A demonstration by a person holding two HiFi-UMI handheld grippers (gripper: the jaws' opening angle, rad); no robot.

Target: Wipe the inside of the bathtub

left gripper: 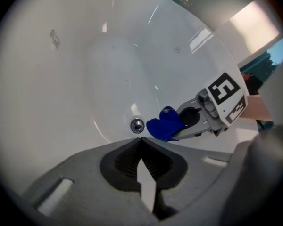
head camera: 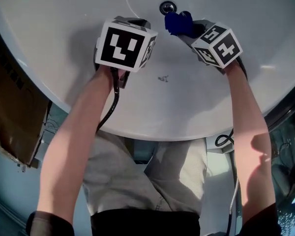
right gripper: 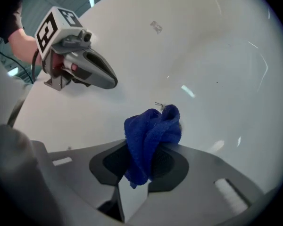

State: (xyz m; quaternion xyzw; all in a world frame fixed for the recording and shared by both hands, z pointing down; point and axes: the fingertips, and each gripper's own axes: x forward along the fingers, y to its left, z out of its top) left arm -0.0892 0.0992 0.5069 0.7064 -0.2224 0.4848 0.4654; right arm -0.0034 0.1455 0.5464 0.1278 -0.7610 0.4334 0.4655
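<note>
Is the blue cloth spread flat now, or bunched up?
Bunched up. The blue cloth stands in crumpled folds, pinched between the jaws of the right gripper; no part lies flat.

cardboard point(head camera: 12, 109): brown, far left | floor point(head camera: 5, 193): grey-blue, shaded | pale wall surface point(left gripper: 254, 28): brightly lit

Brown cardboard point(head camera: 12, 102) at your far left, just beside bathtub point(head camera: 54, 53) outer edge. Blue-grey floor point(head camera: 10, 200) shows below it. Small dark debris flecks point(head camera: 162, 77) sit on white rim, above your pale grey trousers point(head camera: 137, 181).
</note>
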